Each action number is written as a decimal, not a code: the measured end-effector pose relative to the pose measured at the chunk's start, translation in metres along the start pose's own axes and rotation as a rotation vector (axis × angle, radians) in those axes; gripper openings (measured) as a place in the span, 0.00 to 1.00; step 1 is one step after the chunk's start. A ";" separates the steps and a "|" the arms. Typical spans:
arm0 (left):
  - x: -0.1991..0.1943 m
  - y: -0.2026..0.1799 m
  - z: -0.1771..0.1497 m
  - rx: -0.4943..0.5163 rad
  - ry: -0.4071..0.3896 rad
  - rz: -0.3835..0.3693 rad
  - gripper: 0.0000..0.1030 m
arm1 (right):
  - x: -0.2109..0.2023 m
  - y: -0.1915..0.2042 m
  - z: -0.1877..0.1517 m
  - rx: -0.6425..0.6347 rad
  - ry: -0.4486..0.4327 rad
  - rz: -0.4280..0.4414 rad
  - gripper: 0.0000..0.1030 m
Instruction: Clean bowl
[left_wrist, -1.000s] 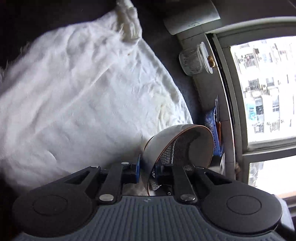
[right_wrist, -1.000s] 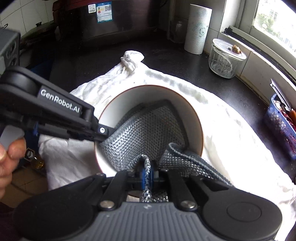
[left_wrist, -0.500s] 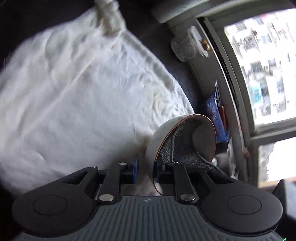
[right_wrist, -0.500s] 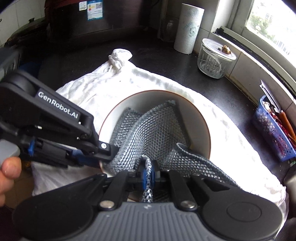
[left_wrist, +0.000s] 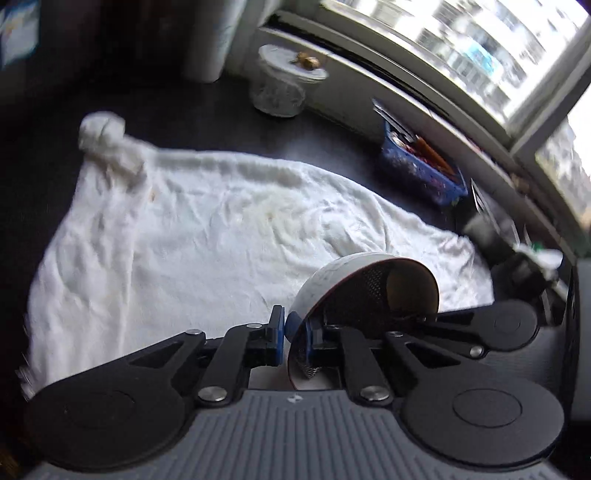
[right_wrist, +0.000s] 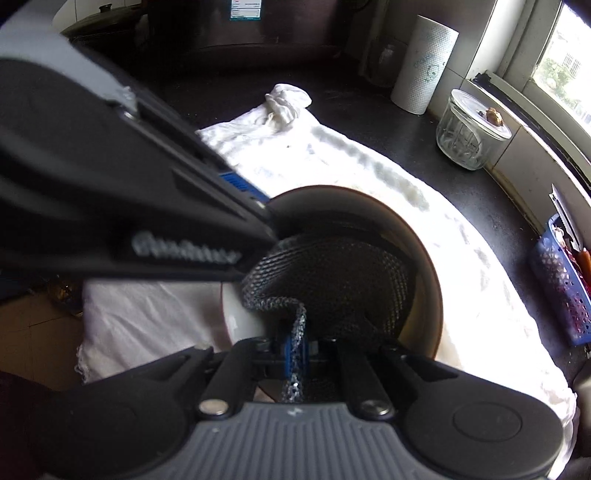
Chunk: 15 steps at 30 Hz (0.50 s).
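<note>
A white bowl (left_wrist: 325, 280) with a brown rim is held tilted on its side above the white towel (left_wrist: 184, 240). My left gripper (left_wrist: 294, 338) is closing tight on the bowl's rim, one pad outside and one inside. A grey mesh scrubbing cloth (right_wrist: 332, 280) fills the inside of the bowl (right_wrist: 428, 266). My right gripper (right_wrist: 295, 347) is shut on a fold of that cloth at the bowl's near edge. In the right wrist view the left gripper (right_wrist: 269, 218) comes in from the upper left and grips the far rim.
The towel (right_wrist: 369, 166) covers most of a dark counter. A lidded glass jar (right_wrist: 465, 136) and a paper towel roll (right_wrist: 424, 66) stand at the back by the window sill. A blue basket (right_wrist: 557, 280) with utensils sits at the right.
My left gripper has rolled and lifted a little with the bowl, so the bowl's mouth has turned. The right gripper keeps its hold on the mesh cloth inside the bowl.
</note>
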<state>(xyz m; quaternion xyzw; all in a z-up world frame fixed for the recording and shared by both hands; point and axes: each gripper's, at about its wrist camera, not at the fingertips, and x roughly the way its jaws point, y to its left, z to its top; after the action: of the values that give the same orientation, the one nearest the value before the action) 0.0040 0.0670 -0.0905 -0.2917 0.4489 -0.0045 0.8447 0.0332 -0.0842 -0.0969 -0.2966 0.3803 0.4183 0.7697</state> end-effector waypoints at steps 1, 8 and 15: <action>0.001 0.012 -0.002 -0.094 0.005 -0.029 0.10 | 0.000 -0.001 -0.001 0.003 -0.002 -0.007 0.05; 0.013 0.056 -0.034 -0.521 -0.022 -0.157 0.11 | 0.001 0.000 0.002 0.012 -0.026 -0.019 0.05; 0.027 0.070 -0.055 -0.700 0.016 -0.227 0.11 | 0.003 -0.005 0.003 0.079 -0.012 0.036 0.05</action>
<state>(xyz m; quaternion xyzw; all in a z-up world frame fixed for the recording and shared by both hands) -0.0391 0.0906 -0.1694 -0.6110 0.3945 0.0535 0.6843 0.0396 -0.0829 -0.0974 -0.2565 0.3971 0.4185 0.7754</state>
